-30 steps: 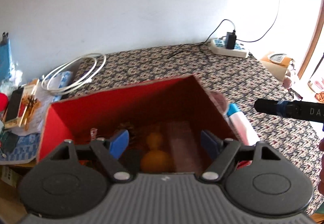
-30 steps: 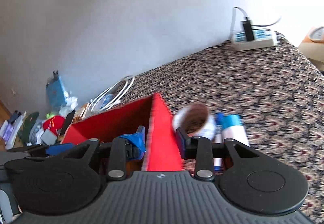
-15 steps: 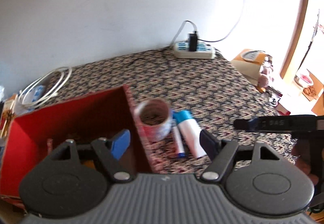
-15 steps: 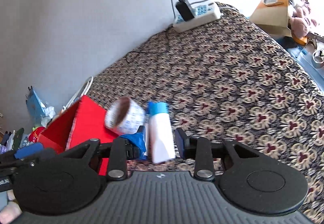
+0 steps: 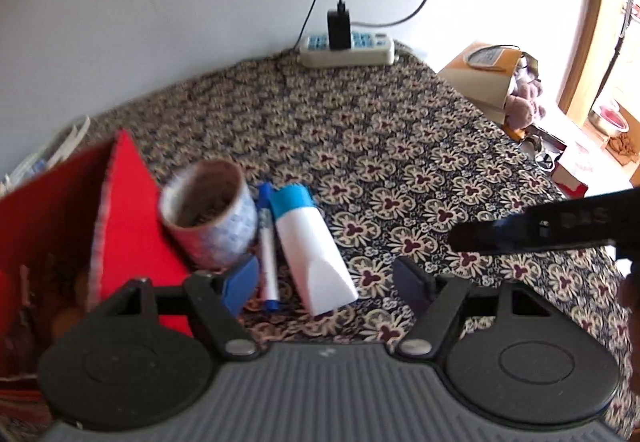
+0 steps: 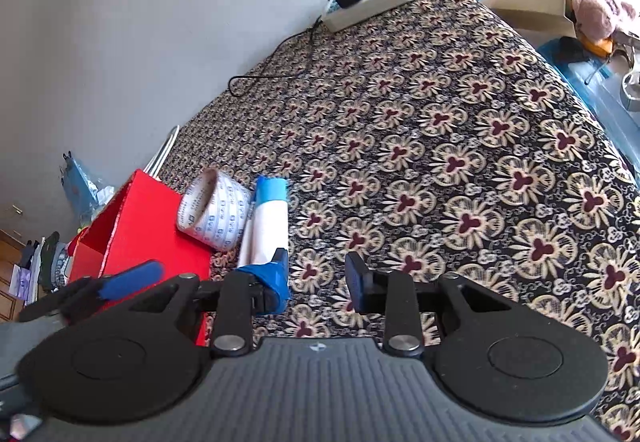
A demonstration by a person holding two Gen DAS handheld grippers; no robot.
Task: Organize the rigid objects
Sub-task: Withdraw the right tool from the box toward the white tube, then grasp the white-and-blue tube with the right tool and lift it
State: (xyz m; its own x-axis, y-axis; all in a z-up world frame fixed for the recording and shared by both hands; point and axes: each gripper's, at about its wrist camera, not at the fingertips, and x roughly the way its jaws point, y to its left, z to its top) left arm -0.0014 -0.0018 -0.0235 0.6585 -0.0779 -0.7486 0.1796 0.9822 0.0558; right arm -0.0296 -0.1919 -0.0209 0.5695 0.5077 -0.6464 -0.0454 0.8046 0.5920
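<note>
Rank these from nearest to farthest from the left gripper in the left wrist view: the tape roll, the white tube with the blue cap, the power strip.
From the left gripper:
1. White tube, lying flat, its crimped end between the open fingers.
2. Tape roll, just beyond the left finger, against the red box.
3. Power strip, far off at the wall.

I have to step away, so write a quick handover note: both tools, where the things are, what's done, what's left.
Left tool: open, empty, over the marker and white tube.
Right tool: its jaws have just been closing, nothing between them, beside the tube's tail.
Tape roll, marker and tube lie on the patterned cloth beside the red box.
Done: the box already holds some items.
Left: those three.
</note>
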